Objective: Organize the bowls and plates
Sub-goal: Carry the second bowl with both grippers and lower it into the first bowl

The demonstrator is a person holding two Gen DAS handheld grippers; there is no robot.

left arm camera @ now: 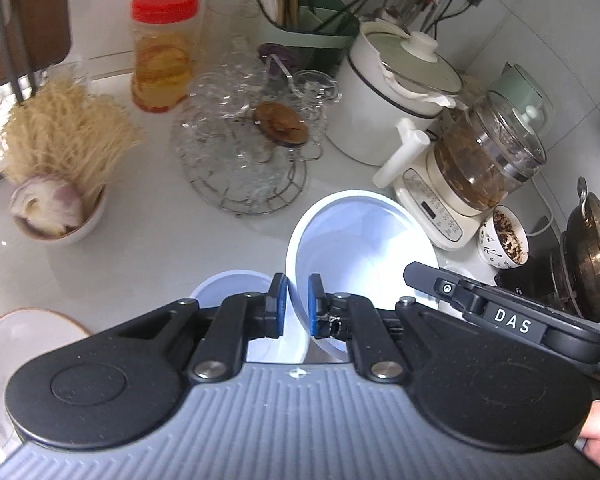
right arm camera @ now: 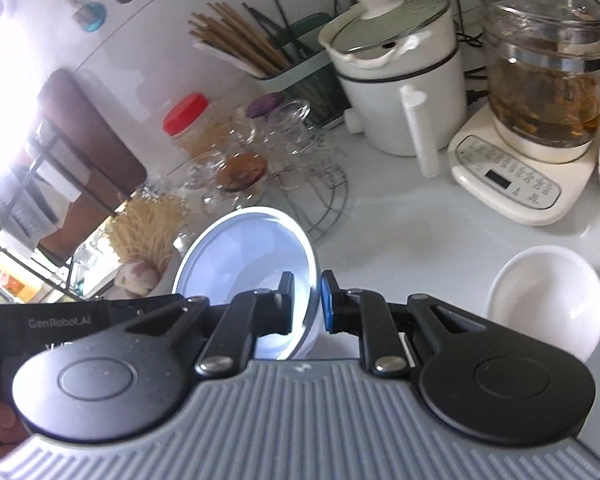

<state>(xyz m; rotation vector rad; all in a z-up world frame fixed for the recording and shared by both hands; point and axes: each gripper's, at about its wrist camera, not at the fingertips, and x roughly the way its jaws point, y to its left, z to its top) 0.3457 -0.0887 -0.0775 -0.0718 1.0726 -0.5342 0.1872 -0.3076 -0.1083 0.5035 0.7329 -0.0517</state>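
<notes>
My left gripper [left arm camera: 298, 306] is shut on the rim of a white bowl [left arm camera: 356, 240], held tilted above the counter. A second pale bowl [left arm camera: 228, 286] sits just left of it under the fingers, and a white plate with a brown rim [left arm camera: 24, 332] lies at the lower left. My right gripper [right arm camera: 306, 300] is shut on the rim of a white bowl [right arm camera: 244, 248], also tilted. Another white bowl [right arm camera: 548, 300] rests on the counter to its right. The right gripper's body [left arm camera: 512, 316] shows in the left wrist view.
A wire rack of glassware [left arm camera: 244, 148], a red-lidded jar [left arm camera: 166, 52], a white pot [left arm camera: 392, 92], a glass kettle on its base [left arm camera: 472, 172], a bowl with noodles and onion [left arm camera: 60, 200], a chopstick holder [left arm camera: 300, 20] and a dark wok [left arm camera: 588, 256] crowd the counter.
</notes>
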